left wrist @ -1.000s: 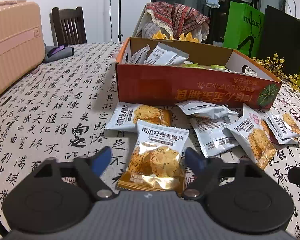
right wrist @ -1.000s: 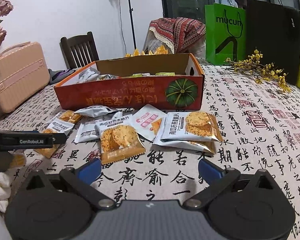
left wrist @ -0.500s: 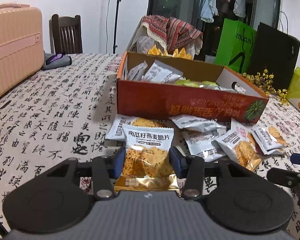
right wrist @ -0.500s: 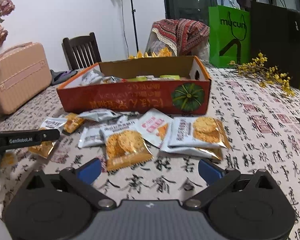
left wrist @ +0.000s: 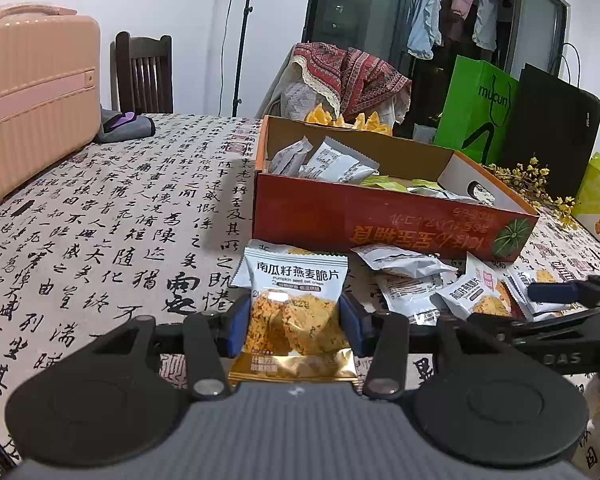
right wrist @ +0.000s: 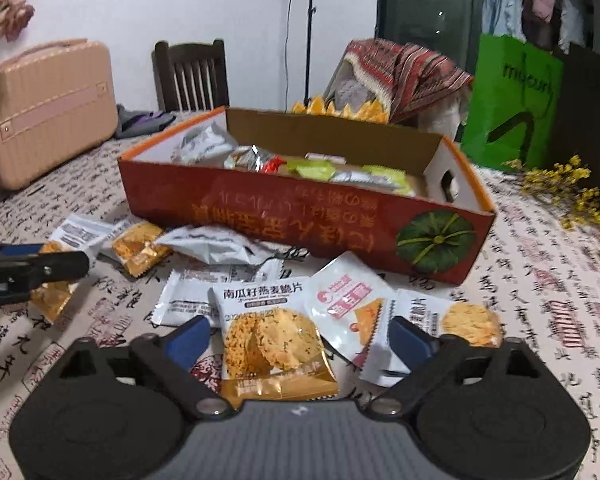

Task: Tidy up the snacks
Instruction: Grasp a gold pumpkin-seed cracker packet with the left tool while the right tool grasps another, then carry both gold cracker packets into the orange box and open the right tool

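Partly, left gripper (left wrist: 296, 326) hides its clamped snack packet (left wrist: 296, 312); right gripper (right wrist: 298, 338) closing.

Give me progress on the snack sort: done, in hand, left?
Done: several packets lie in the orange box. In hand: left gripper clamps a pumpkin-seed crisp packet; right gripper is closing around another crisp packet. Left: loose packets before the box.

A lived-in home dining room: a table under a cream cloth printed with black calligraphy (left wrist: 100, 216), a dark wooden slatted chair (left wrist: 144, 74) at 11 o'clock, a peach ribbed hard-shell suitcase (left wrist: 32, 100) at 9 o'clock, laundry hanging behind dark glass doors (left wrist: 456, 12) at 1 o'clock, beside a green paper shopping bag (left wrist: 476, 112).
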The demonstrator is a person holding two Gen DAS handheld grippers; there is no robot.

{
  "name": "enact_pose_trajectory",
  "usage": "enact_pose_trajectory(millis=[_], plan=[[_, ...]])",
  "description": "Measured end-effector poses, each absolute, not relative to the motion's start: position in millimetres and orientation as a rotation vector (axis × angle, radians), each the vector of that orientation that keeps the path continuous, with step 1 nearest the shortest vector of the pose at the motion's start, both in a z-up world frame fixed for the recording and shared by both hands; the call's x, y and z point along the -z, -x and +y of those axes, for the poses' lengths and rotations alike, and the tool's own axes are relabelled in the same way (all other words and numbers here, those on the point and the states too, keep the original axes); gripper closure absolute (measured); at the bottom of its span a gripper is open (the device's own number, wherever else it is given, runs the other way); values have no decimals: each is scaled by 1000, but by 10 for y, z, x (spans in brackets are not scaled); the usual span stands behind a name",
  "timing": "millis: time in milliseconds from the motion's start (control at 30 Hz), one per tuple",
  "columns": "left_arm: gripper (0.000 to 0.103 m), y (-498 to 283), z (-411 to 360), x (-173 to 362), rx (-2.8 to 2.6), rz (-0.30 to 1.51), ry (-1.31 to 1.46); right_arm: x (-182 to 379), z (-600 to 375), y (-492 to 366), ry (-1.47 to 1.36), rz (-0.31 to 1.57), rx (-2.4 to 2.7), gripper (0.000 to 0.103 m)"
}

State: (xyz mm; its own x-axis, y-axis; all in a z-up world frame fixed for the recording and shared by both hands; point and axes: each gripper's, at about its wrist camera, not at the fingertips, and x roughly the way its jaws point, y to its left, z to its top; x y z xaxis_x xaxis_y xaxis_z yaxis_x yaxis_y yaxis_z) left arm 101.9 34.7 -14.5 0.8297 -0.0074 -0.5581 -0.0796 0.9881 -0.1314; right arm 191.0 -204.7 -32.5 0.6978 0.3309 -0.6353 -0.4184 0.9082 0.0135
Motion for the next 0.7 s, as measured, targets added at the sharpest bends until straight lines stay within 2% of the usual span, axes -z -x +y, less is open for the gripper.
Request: enact_pose_trajectory(millis=[67,133,200,367,700], plan=[[55,-1022,362,150,-41,593,158,382,-2019,-1956,134,696,-425,20],[55,-1011,377,155,-40,591,160,425,-2009,-1976,130,712,-426,39],[55,-1005,384,152,-40,590,163,415,-2017,-1953,124,705,-430,50],[55,-1004,378,151,-36,591,167,393,-2094,-1912,87,691,-434,56],[55,-981,320,79,-20,573,160,241,-2301,-1734,10,617,-412,57]])
